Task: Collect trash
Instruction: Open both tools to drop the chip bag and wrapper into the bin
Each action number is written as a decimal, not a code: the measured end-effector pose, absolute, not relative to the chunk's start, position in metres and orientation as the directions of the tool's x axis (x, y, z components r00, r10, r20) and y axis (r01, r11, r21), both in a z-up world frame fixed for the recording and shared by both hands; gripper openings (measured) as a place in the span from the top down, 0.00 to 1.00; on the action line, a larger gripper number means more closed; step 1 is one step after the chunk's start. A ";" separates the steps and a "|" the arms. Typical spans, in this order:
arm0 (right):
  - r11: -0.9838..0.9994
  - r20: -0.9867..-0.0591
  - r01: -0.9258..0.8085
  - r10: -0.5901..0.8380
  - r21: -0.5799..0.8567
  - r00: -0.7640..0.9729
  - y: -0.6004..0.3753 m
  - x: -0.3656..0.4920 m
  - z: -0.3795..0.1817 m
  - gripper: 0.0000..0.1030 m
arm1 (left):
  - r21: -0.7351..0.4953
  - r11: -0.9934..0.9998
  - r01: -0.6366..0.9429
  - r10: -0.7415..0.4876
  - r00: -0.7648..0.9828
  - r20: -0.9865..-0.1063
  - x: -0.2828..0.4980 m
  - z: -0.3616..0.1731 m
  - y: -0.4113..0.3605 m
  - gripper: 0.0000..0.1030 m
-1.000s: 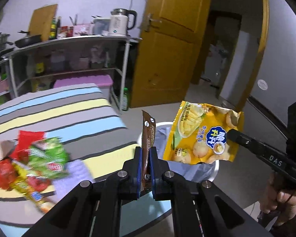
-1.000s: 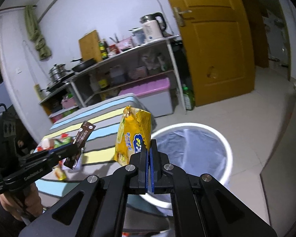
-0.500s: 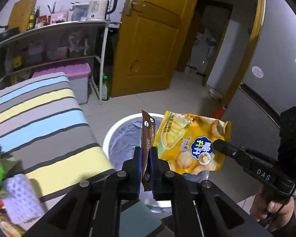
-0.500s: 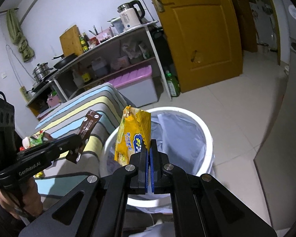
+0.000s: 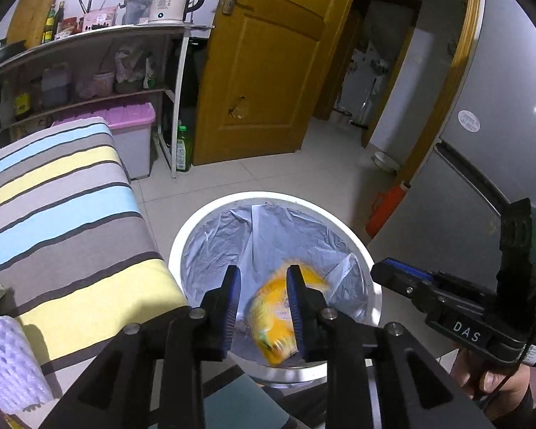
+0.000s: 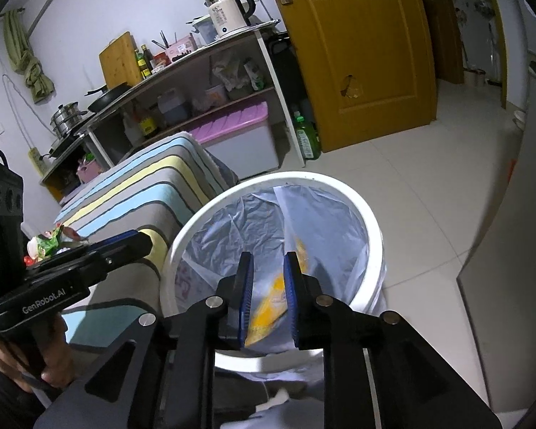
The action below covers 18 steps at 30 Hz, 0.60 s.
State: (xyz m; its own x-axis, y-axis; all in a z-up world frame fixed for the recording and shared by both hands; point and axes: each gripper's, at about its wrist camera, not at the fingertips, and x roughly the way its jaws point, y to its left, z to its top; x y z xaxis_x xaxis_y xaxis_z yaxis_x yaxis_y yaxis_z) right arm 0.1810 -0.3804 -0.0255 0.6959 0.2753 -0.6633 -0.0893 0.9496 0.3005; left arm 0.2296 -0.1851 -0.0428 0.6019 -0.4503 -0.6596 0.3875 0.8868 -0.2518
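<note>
Left gripper (image 5: 262,279) and right gripper (image 6: 267,266) opening, nothing clamped, blurred yellow snack bag (image 5: 273,316) inside white bin (image 5: 211,214), lower centre of frame

Two grippers: left (image 5: 262,300) and right (image 6: 267,287). One white bin (image 5: 353,236) with one liner (image 5: 232,236) and one yellow packet (image 5: 271,314), blurred. One striped bed (image 5: 64,214), one foam net (image 5: 7,361), one kettle (image 5: 171,0), one door (image 5: 268,71), one green bottle (image 5: 183,150), one pink-lidded box (image 5: 132,118).
</note>
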 end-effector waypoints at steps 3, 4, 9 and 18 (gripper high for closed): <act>0.952 -0.657 -0.092 0.269 0.292 0.704 -0.378 0.178 -0.022 0.82 | -0.253 0.888 0.384 -0.450 0.616 -0.646 0.224 -0.039 -0.181 0.75; 0.954 -0.653 -0.094 0.266 0.286 0.709 -0.376 0.177 -0.020 0.82 | -0.249 0.889 0.383 -0.448 0.623 -0.641 0.223 -0.036 -0.179 0.75; 0.956 -0.637 -0.122 0.270 0.268 0.722 -0.365 0.168 -0.006 0.82 | -0.243 0.894 0.377 -0.443 0.653 -0.614 0.206 -0.026 -0.167 0.75; 0.952 -0.603 -0.217 0.306 0.217 0.737 -0.329 0.146 0.021 0.82 | -0.207 0.919 0.335 -0.392 0.720 -0.573 0.172 -0.002 -0.135 0.75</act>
State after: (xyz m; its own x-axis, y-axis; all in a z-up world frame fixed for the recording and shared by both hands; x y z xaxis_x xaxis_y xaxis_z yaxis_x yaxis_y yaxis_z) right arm 0.1463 -0.3287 0.0211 0.7368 0.3055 -0.6031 -0.2172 0.9518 0.2168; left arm 0.1716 -0.1351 -0.0017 0.7200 -0.3916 -0.5729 0.3353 0.9191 -0.2069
